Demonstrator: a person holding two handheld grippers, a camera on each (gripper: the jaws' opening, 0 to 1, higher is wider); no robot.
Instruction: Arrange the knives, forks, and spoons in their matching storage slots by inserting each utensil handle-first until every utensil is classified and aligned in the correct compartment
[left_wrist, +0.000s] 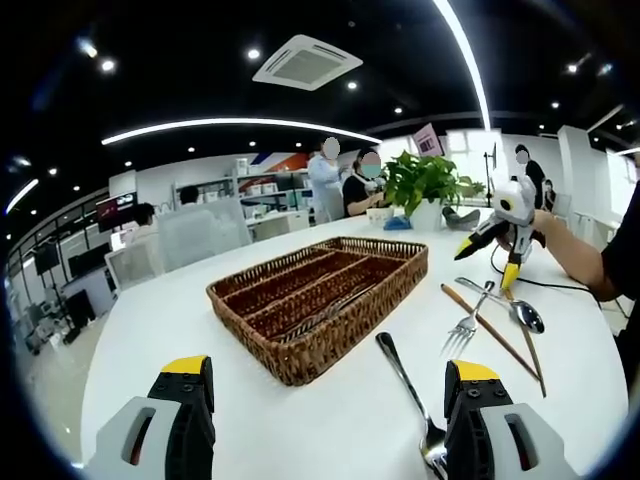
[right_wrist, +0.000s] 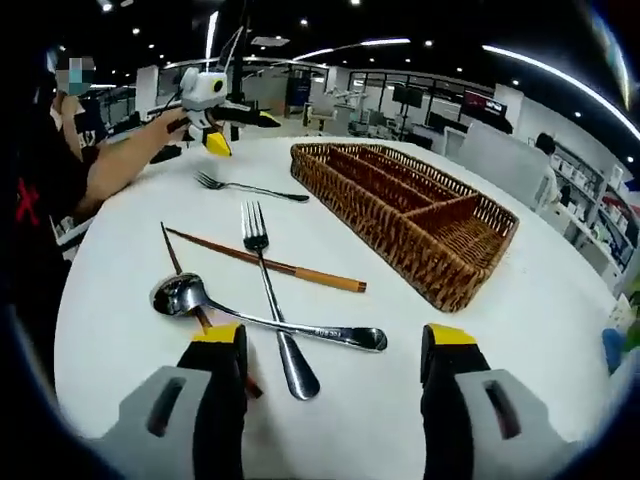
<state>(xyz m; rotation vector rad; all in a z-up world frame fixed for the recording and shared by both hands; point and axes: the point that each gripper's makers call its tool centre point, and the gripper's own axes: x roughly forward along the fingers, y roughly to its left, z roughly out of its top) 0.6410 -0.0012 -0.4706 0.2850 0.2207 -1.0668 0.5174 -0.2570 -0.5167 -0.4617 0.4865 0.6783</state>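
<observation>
A brown wicker tray (left_wrist: 300, 335) (right_wrist: 470, 270) with long compartments lies on the white table (left_wrist: 200, 330) (right_wrist: 130, 270). Beside it lie a fork (left_wrist: 463, 328) (right_wrist: 262, 262), a spoon (left_wrist: 520, 312) (right_wrist: 250, 318) and wooden chopsticks (left_wrist: 495, 335) (right_wrist: 300, 270), crossed in a loose pile. A second fork (left_wrist: 402, 372) (right_wrist: 250, 188) lies apart, closer to my left gripper (left_wrist: 328, 378) (right_wrist: 242, 132), which is open and holds nothing. My right gripper (right_wrist: 335, 352) (left_wrist: 490, 262), held by a hand, is open just short of the spoon's handle.
A potted plant (left_wrist: 425, 185) stands at the table's far end, with people and office chairs behind it. A dark cable (left_wrist: 565, 287) runs over the table near the person's arm (right_wrist: 120, 160). The table's edge curves close by (right_wrist: 70, 300).
</observation>
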